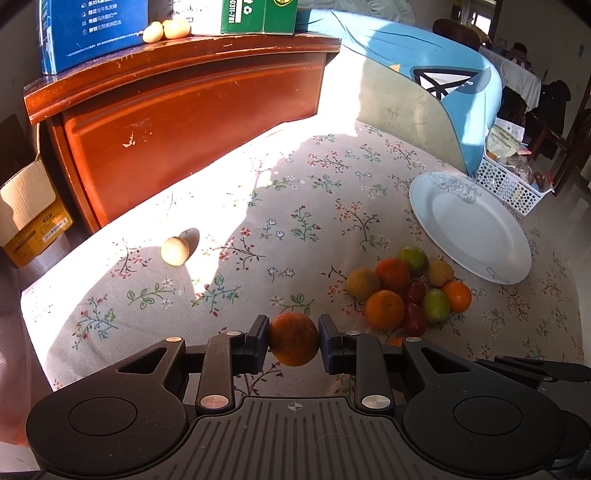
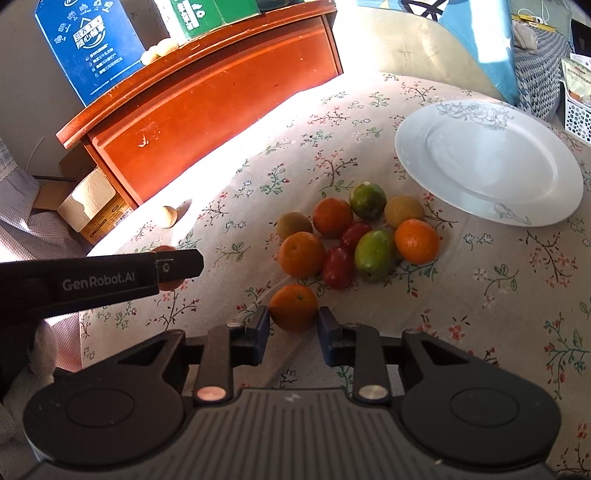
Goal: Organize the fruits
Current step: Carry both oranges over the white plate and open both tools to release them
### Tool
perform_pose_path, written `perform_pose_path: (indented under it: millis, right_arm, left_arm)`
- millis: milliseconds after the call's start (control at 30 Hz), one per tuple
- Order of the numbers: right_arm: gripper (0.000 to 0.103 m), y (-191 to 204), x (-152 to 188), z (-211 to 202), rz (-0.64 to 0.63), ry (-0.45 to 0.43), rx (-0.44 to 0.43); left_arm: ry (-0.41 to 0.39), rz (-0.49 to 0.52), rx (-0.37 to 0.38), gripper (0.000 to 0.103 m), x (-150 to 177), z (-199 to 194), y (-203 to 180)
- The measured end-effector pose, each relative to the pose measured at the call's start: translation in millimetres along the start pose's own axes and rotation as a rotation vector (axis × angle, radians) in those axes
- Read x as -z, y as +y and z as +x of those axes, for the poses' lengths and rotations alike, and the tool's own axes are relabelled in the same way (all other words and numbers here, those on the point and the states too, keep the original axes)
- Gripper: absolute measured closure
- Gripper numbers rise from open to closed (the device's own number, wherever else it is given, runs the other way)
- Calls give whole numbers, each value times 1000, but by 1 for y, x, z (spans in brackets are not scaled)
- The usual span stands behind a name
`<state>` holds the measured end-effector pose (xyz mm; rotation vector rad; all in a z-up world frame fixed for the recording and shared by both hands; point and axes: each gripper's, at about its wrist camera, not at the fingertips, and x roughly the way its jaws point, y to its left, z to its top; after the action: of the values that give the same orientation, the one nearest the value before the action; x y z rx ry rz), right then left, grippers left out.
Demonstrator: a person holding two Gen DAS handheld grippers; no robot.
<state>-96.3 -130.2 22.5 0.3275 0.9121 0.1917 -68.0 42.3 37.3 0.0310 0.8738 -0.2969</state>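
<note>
Left gripper (image 1: 293, 341) pinches a round orange mandarin (image 1: 293, 339) between its dark blue pads and holds it clear of the floral tablecloth (image 1: 258, 206); in the right wrist view this same gripper (image 2: 184, 264) shows side-on at 9 o'clock, the fruit peeking out behind its finger. Right gripper (image 2: 293, 319) has a second orange mandarin (image 2: 293, 307) between its pads, the fruit resting on the cloth; whether the pads press it or stand just off its skin I cannot tell.

Beyond that fruit, toward 12 o'clock in the right wrist view, lies the heap of small fruits (image 2: 354, 236): three more orange mandarins, two green-and-russet round fruits, two brownish-tan round ones and two dark red oval ones, all touching or just beside each other. At 1 o'clock from the heap sits a white round plate with a grey flower drawing (image 2: 487, 162), near the pile but apart from it, with nothing on it.

One pale tan round fruit (image 1: 174, 251) lies alone in the sunlit strip of cloth at 10 o'clock in the left wrist view, well apart from the heap. Behind it stands a red-brown wooden cabinet (image 1: 184, 122) bearing a blue carton (image 1: 92, 33), a green box (image 1: 258, 16) and two pale round fruits (image 1: 166, 30).
</note>
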Motion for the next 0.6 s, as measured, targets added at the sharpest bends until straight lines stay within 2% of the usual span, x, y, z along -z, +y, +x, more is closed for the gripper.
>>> perform_pose_path:
  millis: [267, 600]
  right_arm:
    - [76, -5, -3, -9, 25, -17, -1]
    - [76, -31, -23, -41, 83, -88, 20]
  left_arm:
    - [-15, 7, 15, 77, -7, -4, -8]
    - [-40, 68, 103, 77, -36, -6, -40]
